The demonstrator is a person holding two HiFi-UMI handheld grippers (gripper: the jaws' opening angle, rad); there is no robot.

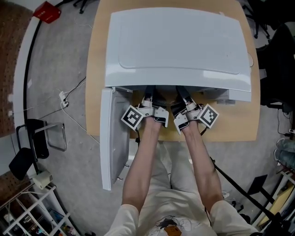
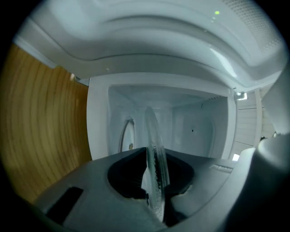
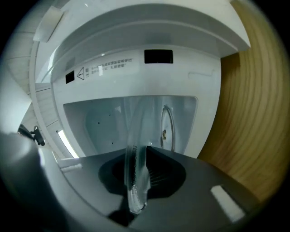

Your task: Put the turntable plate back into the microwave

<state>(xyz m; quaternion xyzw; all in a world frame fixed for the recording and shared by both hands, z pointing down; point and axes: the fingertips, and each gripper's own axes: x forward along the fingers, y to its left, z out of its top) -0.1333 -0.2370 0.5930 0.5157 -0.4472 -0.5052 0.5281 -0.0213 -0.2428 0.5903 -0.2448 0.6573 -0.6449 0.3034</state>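
Observation:
The white microwave (image 1: pixel 177 46) stands on a wooden table (image 1: pixel 230 129) with its door (image 1: pixel 114 138) swung open to the left. Both grippers reach into its mouth; their marker cubes, left (image 1: pixel 133 117) and right (image 1: pixel 208 115), show, while the fingertips are hidden under the microwave's top. My left gripper (image 2: pixel 154 181) is shut on the rim of the clear glass turntable plate (image 2: pixel 153 136). My right gripper (image 3: pixel 136 181) is shut on the same plate (image 3: pixel 136 136) at its other side. Past the plate lies the white cavity (image 2: pixel 190 127) with the roller ring (image 3: pixel 166 129) on its floor.
The open door (image 2: pixel 45 127) flanks the left gripper, and the microwave's front panel (image 1: pixel 230 94) is to the right of the opening. On the grey floor are a black chair (image 1: pixel 32 143), a cable with a plug (image 1: pixel 63 97), a red object (image 1: pixel 47 11) and a white rack (image 1: pixel 32 212).

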